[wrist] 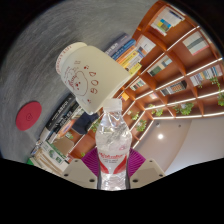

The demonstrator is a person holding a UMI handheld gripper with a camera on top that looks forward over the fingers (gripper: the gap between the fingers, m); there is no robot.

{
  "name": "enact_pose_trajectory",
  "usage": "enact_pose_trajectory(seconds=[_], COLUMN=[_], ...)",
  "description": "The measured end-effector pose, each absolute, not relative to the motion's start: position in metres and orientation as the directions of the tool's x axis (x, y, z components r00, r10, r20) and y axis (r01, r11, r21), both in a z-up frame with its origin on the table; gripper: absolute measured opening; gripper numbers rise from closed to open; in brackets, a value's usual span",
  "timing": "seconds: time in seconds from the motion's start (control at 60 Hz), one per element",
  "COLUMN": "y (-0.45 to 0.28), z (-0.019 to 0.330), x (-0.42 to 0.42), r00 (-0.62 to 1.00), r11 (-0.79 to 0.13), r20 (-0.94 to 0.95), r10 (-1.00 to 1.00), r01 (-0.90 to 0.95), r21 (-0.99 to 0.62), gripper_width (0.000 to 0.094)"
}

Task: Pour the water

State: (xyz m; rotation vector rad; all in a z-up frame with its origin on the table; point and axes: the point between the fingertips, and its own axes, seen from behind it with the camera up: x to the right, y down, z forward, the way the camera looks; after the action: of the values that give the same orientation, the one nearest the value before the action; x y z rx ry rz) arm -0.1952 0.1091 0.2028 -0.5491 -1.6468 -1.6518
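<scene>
Between the fingers of the claw (pixel 113 172) stands a clear plastic bottle (pixel 113 140) with a pink label; both fingers pinch it, and its neck tilts toward a pale paper cup (pixel 84 72) just beyond. The pouring seems started or near, but no stream is visible. Farther beyond are wooden bookshelves (pixel 170 60).

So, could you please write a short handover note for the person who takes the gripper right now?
Gripper: fingers shut on the water bottle, held near its pink label, lifted and tilted.
Bottle: cap off, its open mouth points up toward the paper cup.
Cup: white, with a printed pattern, seen above and just beyond the bottle; what holds it is not visible.
Done: bottle picked up and brought to the cup.
Left: no water flow can be seen; pour, then put the bottle down.
</scene>
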Motion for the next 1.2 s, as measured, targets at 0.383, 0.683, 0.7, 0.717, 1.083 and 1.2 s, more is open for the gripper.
enact_pose_trajectory(seconds=[0.383,0.683,0.7,0.717,1.083,1.2], y=[0.096,0.087,0.088,0.087,0.118,0.118], z=[0.207,0.178,0.171,0.175,0.115,0.114], x=[-0.152,-0.152,-0.169,-0.154,-0.139,-0.135], r00=[0.356,0.925,0.929,0.926,0.924,0.926], r11=[0.161,-0.033,-0.042,-0.052,-0.102,-0.109], r20=[0.931,0.107,0.067,0.035,-0.017,-0.043], r10=[0.077,0.364,0.365,0.376,0.383,0.376], r01=[0.917,0.128,0.088,0.059,0.024,-0.002], r21=[-0.364,-0.991,-0.995,-0.997,-0.995,-0.994], gripper_width=[0.0351,0.0368,0.0367,0.0368,0.0369,0.0370])
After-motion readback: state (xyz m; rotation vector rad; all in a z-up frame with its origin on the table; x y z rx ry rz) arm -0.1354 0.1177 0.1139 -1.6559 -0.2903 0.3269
